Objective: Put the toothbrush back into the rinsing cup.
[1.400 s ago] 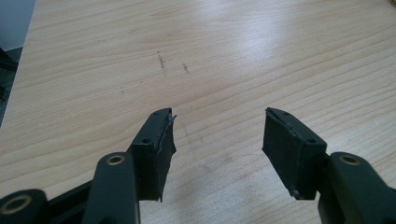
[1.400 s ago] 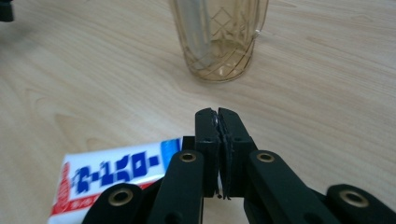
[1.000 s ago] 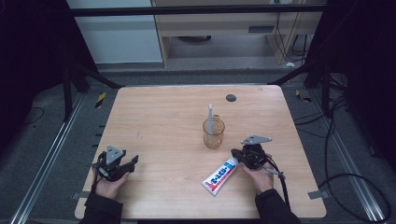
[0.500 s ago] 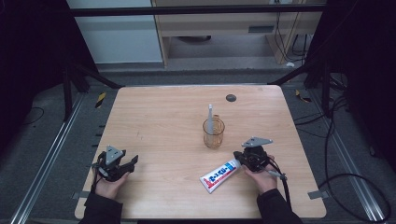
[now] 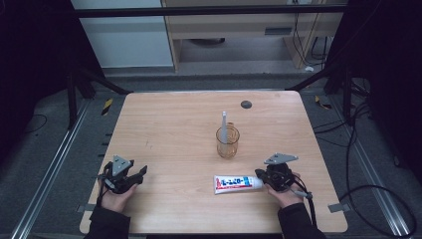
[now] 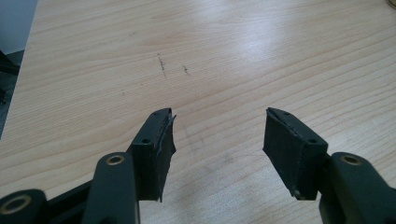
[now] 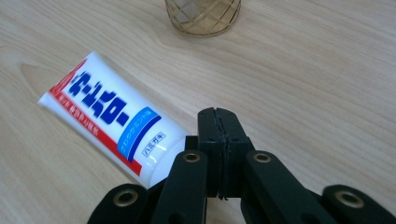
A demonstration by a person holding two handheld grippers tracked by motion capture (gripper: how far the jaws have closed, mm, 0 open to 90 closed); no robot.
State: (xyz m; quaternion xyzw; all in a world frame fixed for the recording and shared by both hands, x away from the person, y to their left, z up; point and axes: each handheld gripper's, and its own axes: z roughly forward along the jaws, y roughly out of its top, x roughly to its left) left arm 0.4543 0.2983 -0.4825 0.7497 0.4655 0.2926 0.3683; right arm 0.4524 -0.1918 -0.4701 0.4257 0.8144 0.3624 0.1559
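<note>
Wooden table (image 5: 174, 129), dark surround. One tube (image 5: 235, 183) lies flat near the front edge, long axis left-right across the table, cap end at the right gripper (image 5: 261, 175), crimped end leftward. Label: blue Japanese script, red stripe; not legible. One cup (image 5: 227, 142) behind it, one white stick inside. Right jaws pressed together, pinching nothing. Left gripper (image 5: 141, 172): jaws spread, empty.

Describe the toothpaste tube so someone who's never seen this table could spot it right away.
On the wooden table, look at the near edge, just in front of the amber glass cup. The toothpaste tube lies flat there beside the right tool. It is the one white thing lying down, with blue lettering and red trim.
</note>
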